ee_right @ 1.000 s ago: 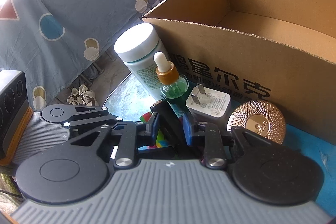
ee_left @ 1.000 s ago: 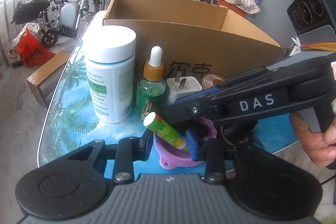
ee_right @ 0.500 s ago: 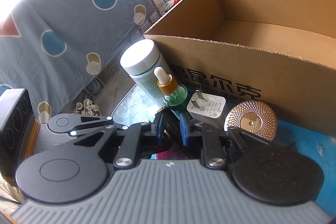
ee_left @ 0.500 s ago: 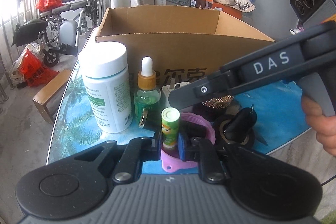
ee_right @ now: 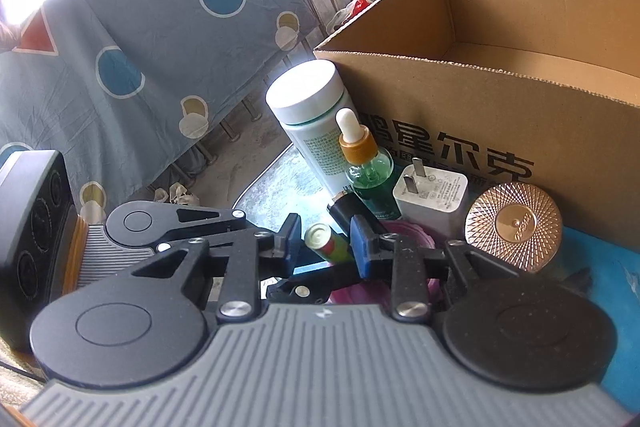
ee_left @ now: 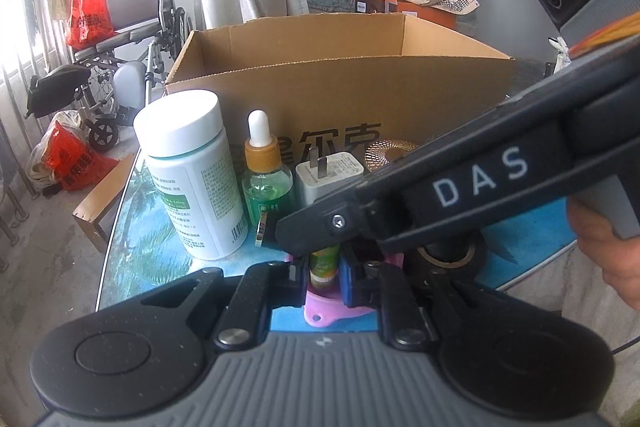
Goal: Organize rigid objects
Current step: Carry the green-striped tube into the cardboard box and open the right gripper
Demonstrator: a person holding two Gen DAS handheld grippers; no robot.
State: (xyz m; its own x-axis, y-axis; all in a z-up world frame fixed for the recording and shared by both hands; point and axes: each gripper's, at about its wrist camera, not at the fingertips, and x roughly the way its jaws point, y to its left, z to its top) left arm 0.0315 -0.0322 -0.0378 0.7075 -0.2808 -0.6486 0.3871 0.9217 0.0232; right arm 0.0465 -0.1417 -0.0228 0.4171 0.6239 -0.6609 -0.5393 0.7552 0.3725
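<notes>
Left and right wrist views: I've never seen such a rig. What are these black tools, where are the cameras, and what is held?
No robot: a person holds a two-finger gripper in each hand, each with a camera looking along its fingers. The left wrist view shows the left gripper shut on a green tube over a pink dish. The right wrist view shows the right gripper, whose jaws have just been opening; the tube sits between them, unpressed. On the blue table a white jar, dropper bottle, charger and gold disc stand before a cardboard box.
</notes>
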